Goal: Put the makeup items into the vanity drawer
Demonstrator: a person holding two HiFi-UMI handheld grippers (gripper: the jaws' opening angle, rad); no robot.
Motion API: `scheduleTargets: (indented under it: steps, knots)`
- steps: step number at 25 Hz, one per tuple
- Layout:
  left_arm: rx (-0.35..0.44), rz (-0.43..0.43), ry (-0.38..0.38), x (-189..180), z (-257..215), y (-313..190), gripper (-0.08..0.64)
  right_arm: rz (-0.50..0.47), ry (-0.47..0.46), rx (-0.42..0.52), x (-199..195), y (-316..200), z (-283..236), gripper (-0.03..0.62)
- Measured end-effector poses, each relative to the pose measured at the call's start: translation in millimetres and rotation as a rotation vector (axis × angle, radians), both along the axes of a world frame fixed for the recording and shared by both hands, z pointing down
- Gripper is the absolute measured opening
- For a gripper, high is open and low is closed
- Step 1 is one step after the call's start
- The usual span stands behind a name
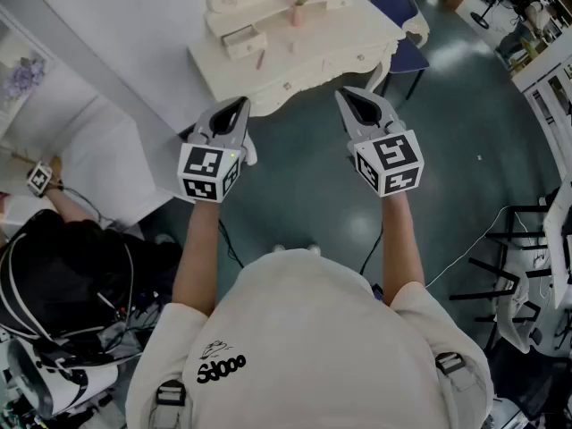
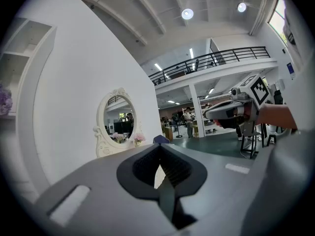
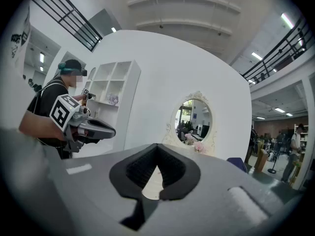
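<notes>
Cream vanity table [image 1: 344, 52] on dark grey-green floor [image 1: 295, 195], back edge against white wall [image 1: 143, 34]. On top: oval mirror [image 3: 192, 120] in carved frame at rear, pink vase of flowers [image 1: 296, 12] near it. Small cream drawer box [image 1: 241, 41] toward front left, slim pink stick [image 1: 260, 59] just beside it.

black print [image 1: 221, 365] at the lower left of the head view, on the back of the person's white shirt [image 1: 340, 329], reads roughly "sdooo".
</notes>
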State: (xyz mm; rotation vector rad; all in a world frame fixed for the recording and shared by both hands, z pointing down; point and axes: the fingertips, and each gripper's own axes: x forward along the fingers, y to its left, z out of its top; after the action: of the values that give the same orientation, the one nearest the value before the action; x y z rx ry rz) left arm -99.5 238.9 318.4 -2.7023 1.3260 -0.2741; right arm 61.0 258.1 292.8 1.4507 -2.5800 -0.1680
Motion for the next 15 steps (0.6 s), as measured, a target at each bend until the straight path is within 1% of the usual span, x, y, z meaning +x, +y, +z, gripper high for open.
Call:
scheduleTargets:
  steps: [6,10,15]
  knots:
    - [0.008,-0.005,-0.013,27.7,-6.6,-6.6,0.018,-0.018,-0.011,0.009,23.5,-7.5,-6.2,0.002]
    - [0.013,-0.005,-0.016,43.7,-6.3,-13.1,0.018,-0.042,-0.060,-0.002,36.6,-17.8,-5.4,0.002]
    - [-0.004,-0.023,-0.010,50.1,5.6,-18.3,0.018,-0.057,-0.082,-0.002,47.4,-27.3,5.6,0.002]
